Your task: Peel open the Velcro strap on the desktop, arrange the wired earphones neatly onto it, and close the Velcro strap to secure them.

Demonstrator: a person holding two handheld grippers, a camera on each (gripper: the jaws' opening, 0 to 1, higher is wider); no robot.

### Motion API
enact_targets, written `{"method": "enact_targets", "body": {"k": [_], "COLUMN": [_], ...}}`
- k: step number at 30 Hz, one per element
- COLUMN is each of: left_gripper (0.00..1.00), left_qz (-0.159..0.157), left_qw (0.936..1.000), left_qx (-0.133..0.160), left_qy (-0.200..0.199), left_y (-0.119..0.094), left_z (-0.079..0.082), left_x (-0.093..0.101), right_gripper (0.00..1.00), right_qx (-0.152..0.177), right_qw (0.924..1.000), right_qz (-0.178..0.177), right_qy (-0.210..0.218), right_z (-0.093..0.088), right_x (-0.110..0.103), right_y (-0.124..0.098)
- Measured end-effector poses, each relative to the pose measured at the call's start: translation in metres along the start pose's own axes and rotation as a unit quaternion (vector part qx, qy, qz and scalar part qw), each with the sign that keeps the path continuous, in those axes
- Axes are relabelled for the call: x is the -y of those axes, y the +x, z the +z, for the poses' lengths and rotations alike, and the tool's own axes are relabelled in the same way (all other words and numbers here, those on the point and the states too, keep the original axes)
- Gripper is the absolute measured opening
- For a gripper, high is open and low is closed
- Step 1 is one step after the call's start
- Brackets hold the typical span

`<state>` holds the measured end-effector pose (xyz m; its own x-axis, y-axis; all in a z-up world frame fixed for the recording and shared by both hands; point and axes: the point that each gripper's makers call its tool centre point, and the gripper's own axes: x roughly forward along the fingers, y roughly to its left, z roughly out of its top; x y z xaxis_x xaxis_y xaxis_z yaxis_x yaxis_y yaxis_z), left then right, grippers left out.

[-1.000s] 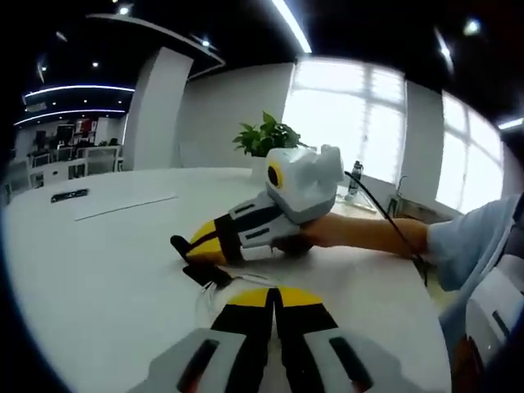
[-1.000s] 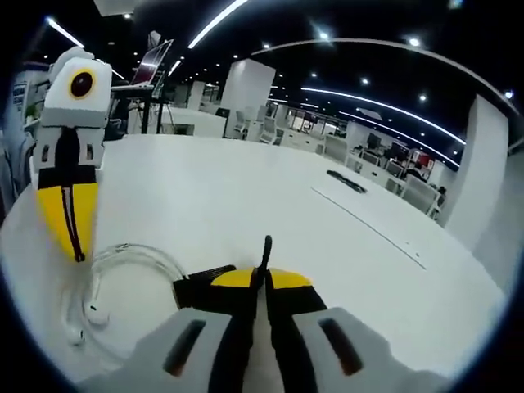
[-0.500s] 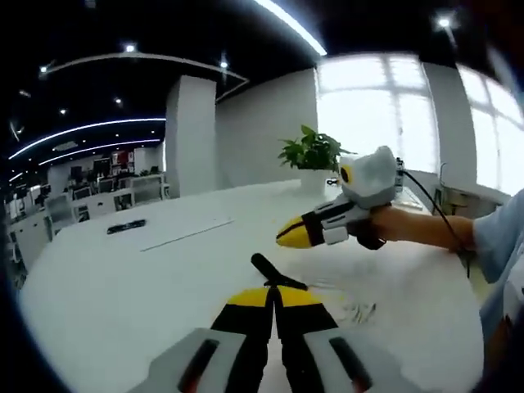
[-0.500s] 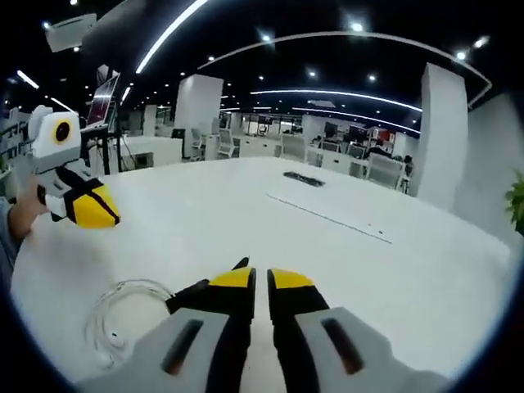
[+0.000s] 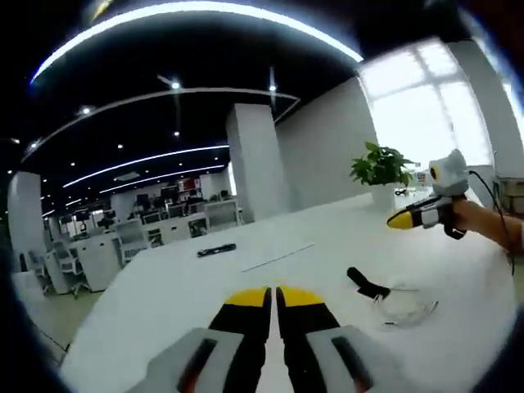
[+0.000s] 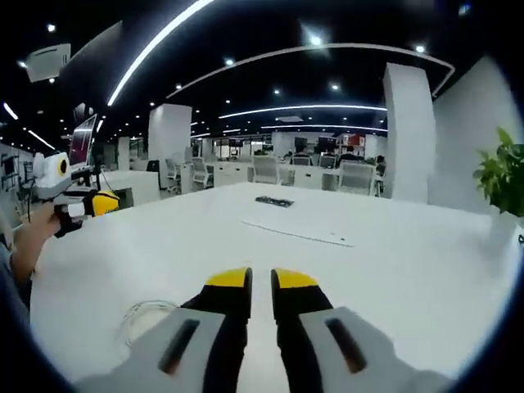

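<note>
Both grippers are held raised and well back from a white desk, each with nothing between its jaws. In the left gripper view, the left gripper is seen with its yellow tips nearly together over the desk, while the right gripper is held off to the side, apart from the work. The black Velcro strap is left lying on the desk beside the loosely coiled wired earphones. In the right gripper view, the right gripper's tips are parted by a narrow gap, the cable coil is glimpsed just beside them, and the left gripper is seen far off. The pull-back is judged a pause; whether the strap is fastened cannot be told.
</note>
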<state>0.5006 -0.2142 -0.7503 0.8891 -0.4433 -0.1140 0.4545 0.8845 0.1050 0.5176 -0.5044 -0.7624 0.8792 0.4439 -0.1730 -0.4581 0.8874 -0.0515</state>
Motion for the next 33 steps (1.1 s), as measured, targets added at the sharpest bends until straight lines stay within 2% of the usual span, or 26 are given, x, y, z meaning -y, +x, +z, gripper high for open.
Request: {"method": "enact_targets", "body": {"k": [3, 6, 9, 11, 17, 21, 26, 33], "left_gripper": [0.07, 0.08, 0.09, 0.09, 0.15, 0.18, 0.25, 0.40], "left_qz": [0.030, 0.053, 0.079, 0.082, 0.086, 0.089, 0.083, 0.077], "left_qw": [0.9990, 0.9972, 0.9943, 0.9939, 0.9930, 0.9929, 0.9938, 0.9960], "left_qx": [0.027, 0.048, 0.069, 0.071, 0.074, 0.070, 0.064, 0.042], "left_qy": [-0.020, -0.024, -0.020, -0.019, -0.033, -0.037, -0.038, -0.019], "left_y": [-0.007, -0.013, -0.019, -0.020, -0.019, -0.021, -0.018, -0.008], "left_z": [0.012, 0.022, 0.025, 0.020, 0.009, 0.007, 0.001, -0.003], "left_x": [-0.024, -0.039, -0.050, -0.051, -0.052, -0.050, -0.040, -0.035], "right_gripper": [0.14, 0.14, 0.16, 0.18, 0.19, 0.22, 0.29, 0.36], "right_qx": [0.012, 0.024, 0.044, 0.045, 0.067, 0.072, 0.064, 0.060], "right_qw": [0.9998, 0.9994, 0.9979, 0.9973, 0.9909, 0.9882, 0.9879, 0.9898], "right_qz": [-0.009, -0.021, -0.042, -0.049, -0.103, -0.118, -0.124, -0.112], "right_qy": [0.010, 0.011, 0.022, 0.030, 0.054, 0.065, 0.067, 0.063], "right_z": [0.005, 0.011, 0.015, 0.013, 0.006, 0.002, -0.006, -0.010], "right_x": [0.006, 0.013, 0.025, 0.030, 0.057, 0.065, 0.068, 0.060], "right_y": [-0.007, -0.013, -0.020, -0.024, -0.040, -0.047, -0.042, -0.037]}}
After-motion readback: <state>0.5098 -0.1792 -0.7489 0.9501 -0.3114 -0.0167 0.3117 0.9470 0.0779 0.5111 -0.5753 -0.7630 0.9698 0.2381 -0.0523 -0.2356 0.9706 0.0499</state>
